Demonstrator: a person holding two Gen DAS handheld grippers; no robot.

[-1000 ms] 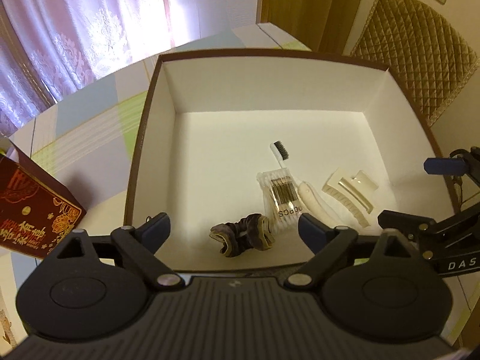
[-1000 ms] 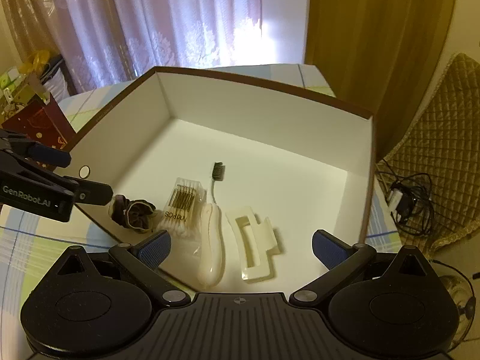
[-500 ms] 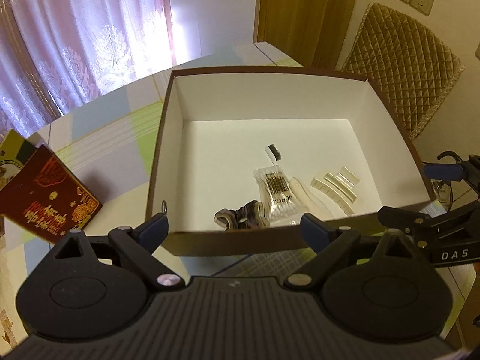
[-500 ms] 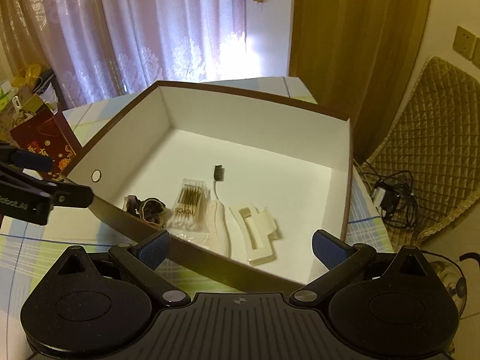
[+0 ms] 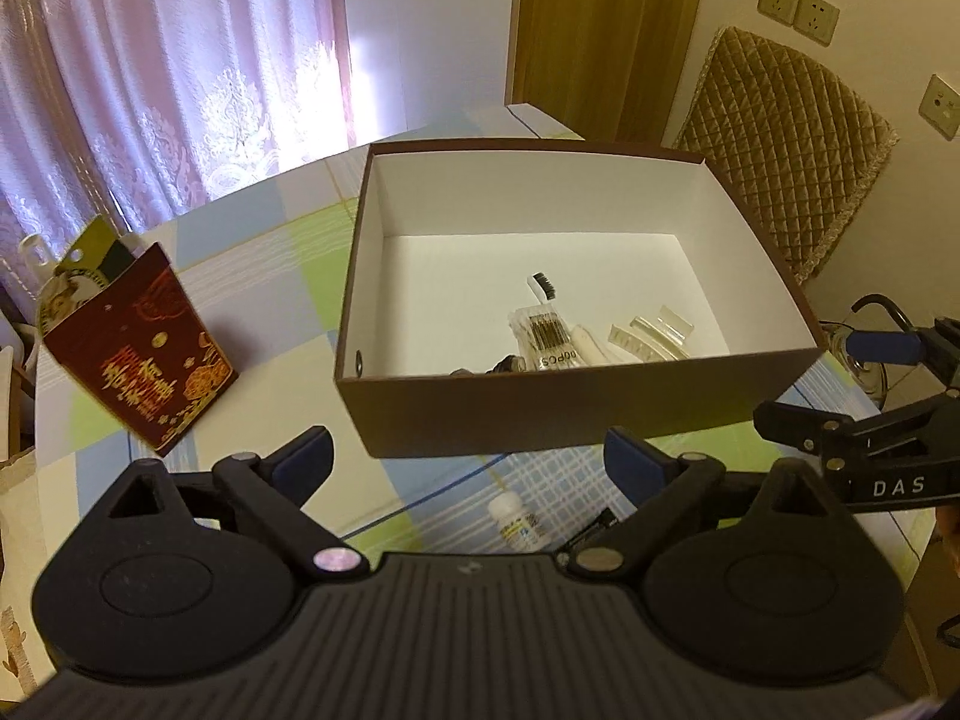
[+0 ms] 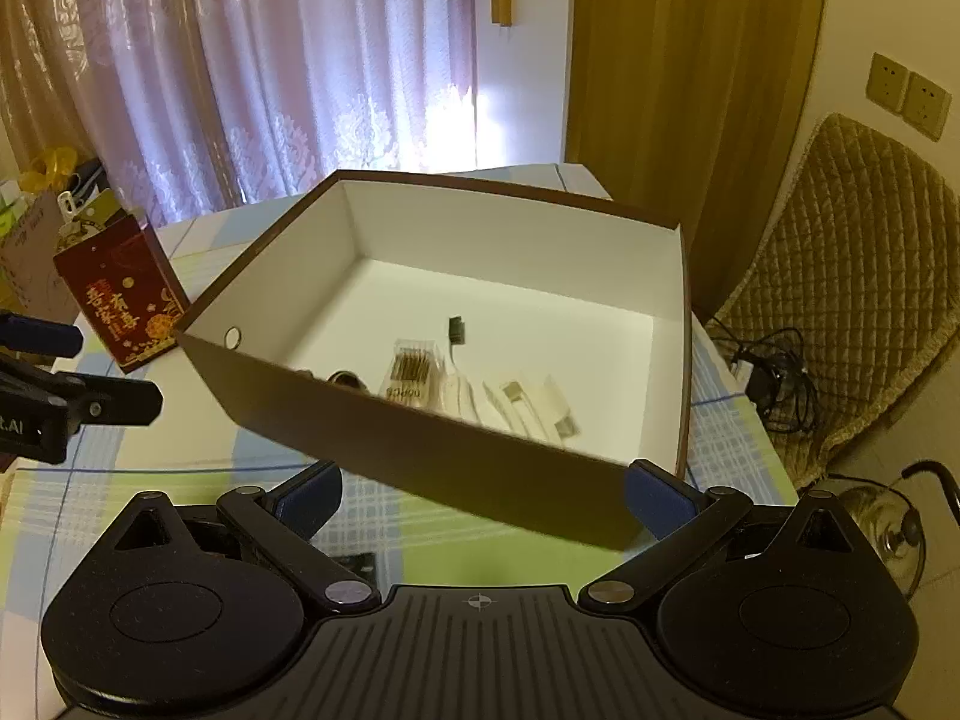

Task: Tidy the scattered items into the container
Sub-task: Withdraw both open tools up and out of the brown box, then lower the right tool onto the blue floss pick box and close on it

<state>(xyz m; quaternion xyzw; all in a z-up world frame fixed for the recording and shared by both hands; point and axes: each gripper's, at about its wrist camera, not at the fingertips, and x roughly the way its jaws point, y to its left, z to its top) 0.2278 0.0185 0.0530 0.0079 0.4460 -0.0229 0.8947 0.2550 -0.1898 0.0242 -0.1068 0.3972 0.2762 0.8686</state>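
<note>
Both tools pulled back from brown cardboard box; left tool and right tool spread, empty. Several items boxed ahead; small white bottle on tabletop below left tool, left to do.

Setting: a room in a home, shown by its furnishings.
Window: hung with sheer purple lace curtains, daylight let through.
Door: wooden panel set beside the curtains.
Seating: a chair covered with a quilted tan cover.
Table: spread with a pastel checked cloth.
Wall: fitted with socket plates.
Clutter: a red gift bag with gold print is stood on the table; a tangle of charger cables is left by the chair.
</note>
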